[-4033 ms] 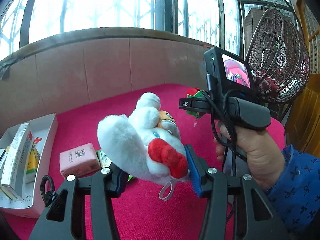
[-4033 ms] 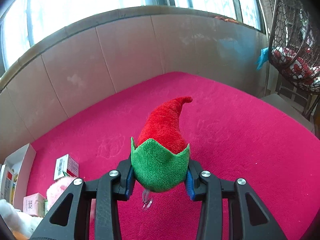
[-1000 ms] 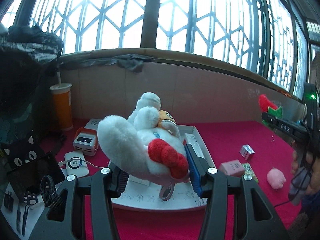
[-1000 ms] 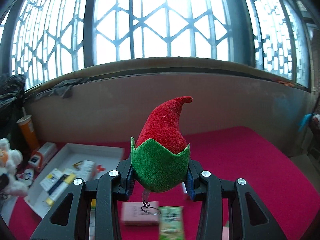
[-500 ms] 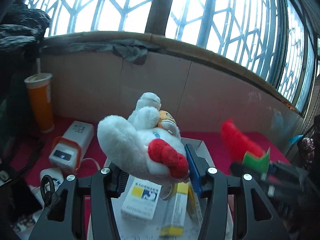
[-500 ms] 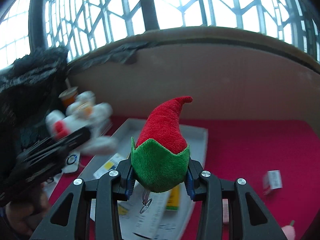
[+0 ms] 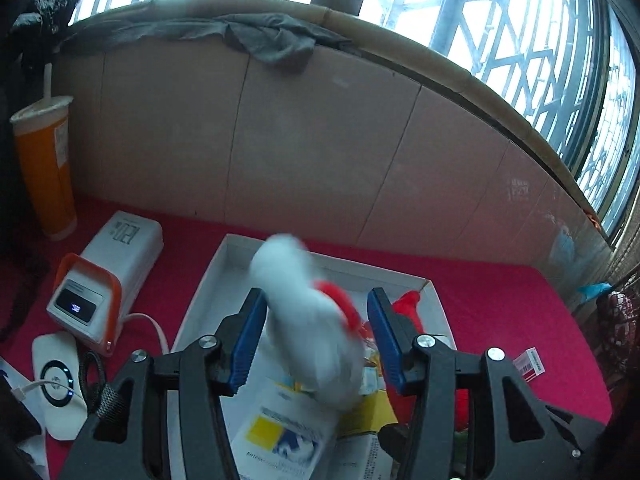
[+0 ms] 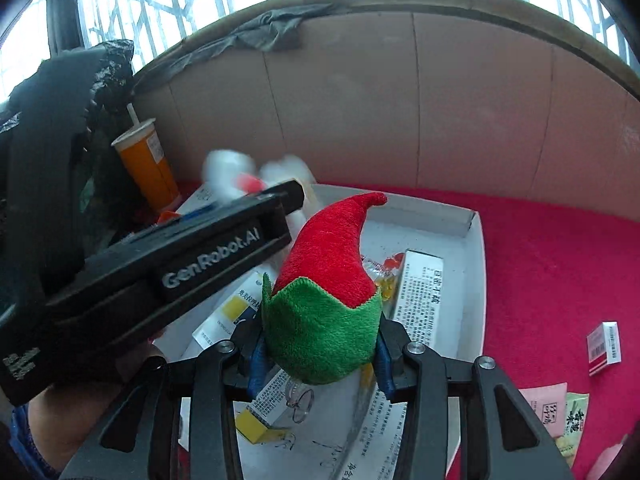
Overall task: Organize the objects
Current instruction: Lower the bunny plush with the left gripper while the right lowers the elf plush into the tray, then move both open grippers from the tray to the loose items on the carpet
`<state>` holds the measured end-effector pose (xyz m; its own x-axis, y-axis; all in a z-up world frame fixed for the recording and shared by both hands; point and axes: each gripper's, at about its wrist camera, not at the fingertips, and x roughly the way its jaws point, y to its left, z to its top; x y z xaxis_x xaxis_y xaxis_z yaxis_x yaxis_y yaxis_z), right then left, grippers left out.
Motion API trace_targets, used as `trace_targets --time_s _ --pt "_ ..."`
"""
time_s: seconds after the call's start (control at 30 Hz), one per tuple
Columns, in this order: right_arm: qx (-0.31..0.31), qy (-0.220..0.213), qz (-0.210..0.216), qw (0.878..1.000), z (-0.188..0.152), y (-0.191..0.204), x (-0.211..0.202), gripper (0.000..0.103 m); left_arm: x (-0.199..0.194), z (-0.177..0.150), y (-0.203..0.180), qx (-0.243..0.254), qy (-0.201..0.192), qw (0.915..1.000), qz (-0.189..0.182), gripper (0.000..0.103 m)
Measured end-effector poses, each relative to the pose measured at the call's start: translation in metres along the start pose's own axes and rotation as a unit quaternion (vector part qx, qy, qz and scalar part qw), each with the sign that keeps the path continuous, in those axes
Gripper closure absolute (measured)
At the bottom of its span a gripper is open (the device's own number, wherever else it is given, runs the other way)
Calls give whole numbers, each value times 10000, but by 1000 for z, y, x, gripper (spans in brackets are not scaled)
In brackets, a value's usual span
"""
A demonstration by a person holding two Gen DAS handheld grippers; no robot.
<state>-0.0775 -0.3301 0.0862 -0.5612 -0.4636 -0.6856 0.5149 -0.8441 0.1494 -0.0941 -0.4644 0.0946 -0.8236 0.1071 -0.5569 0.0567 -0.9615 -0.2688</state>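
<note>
Over red counter (image 7: 500, 292) below windows, dropping white plush (image 7: 308, 320) from released left hand-held gripper (image 7: 314, 336) into far white tray (image 7: 208, 280); opening right hand-held gripper (image 8: 320, 356) jaws, pads touching elf hat (image 8: 324, 280) above tray; leaving small packets (image 8: 604, 346) at right unsorted.

Red-covered surface (image 7: 500, 292) with white tray (image 7: 208, 280), orange cup (image 7: 44, 168).
</note>
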Motion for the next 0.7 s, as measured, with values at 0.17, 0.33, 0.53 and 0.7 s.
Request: trace_targets --time_s 0.17,0.33,0.53,0.7 --pt "87 -133 -50 9999 -4 -9 -9 43 -14 4 2 -48 -272 9996 46 29" --pt "40 -455 -67 9989 -6 -14 -32 24 -26 7 -3 4 -506 9983 299 6" --pt "241 -829 -146 9962 -14 -30 -67 9 -52 3 -13 -51 -777 9967 243 6" --pt "511 -1243 -141 9908 -23 -56 -103 6 -82 -6 -36 64 -1052 9944 -32 6"
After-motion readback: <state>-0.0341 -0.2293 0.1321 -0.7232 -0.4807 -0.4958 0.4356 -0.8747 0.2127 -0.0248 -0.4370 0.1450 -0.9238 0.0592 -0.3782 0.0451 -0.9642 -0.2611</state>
